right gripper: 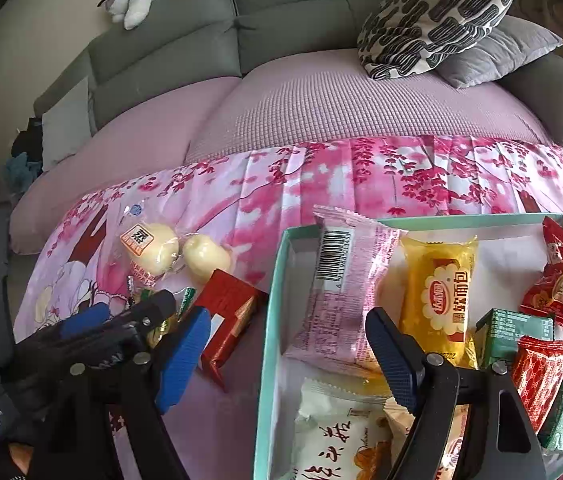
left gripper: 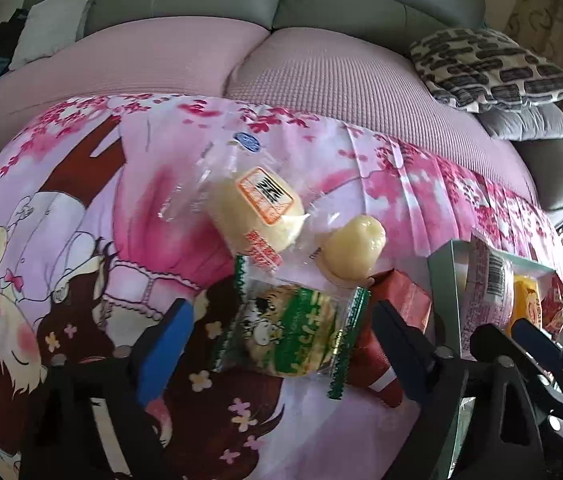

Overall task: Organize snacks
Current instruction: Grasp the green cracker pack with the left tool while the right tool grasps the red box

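The green packet (left gripper: 289,332) is straddled by the spread left tongs (left gripper: 281,328), untouched, long axis across them; the right tongs (right gripper: 289,344) are held spread over the box (right gripper: 277,280).

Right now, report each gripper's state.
Left gripper: open, jaws astride the green-edged clear snack packet, not pressing it.
Right gripper: open, holding nothing, one finger over the mint cardboard box.

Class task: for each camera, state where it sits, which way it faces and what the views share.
Left wrist: on the left tongs, facing down at a green snack packet between its fingers; the right tongs show at right.
Right wrist: on the right tongs, facing down over the teal tray; the left tongs show at left.
Shared: tray, red packet, patterned cushion.
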`<state>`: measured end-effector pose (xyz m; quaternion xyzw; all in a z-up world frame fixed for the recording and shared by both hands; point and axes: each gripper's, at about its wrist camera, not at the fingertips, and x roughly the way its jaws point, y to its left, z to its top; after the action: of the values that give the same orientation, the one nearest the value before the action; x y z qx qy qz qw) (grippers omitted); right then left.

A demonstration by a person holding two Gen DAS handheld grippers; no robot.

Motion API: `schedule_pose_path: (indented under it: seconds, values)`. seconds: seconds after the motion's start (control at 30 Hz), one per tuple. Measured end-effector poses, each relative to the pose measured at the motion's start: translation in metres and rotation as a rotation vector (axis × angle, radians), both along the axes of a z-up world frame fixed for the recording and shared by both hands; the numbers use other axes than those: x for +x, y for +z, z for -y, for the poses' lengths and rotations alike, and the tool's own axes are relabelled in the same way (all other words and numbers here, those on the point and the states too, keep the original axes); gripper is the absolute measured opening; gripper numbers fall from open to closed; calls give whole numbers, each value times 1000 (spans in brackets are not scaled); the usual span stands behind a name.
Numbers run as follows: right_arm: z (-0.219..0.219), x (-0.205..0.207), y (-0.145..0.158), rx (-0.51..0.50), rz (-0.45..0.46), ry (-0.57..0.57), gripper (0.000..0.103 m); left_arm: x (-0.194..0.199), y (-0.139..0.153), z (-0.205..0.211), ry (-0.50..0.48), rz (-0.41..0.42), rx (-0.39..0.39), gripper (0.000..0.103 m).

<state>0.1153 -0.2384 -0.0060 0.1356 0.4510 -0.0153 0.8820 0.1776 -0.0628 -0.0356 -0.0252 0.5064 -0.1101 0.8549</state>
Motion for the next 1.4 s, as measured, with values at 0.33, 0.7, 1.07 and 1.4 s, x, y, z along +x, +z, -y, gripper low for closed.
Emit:
schedule_pose_path:
  seconds: [0.33, 0.7, 1.07, 1.4]
  values:
    - [0, 0, -1, 6, -2, 1, 82, 0, -12, -1, 5, -41, 10, 60]
    - [-8, -1, 2, -1, 8, 32, 82, 1, -13, -27, 68, -76, 28, 60]
    - [-41, 5, 2, -7, 7, 137, 74, 5, -12, -73, 188, -91, 55, 60]
    - [-64, 22, -18, 4, -74, 172, 66, 9, -13, -100, 256, -101, 50, 61]
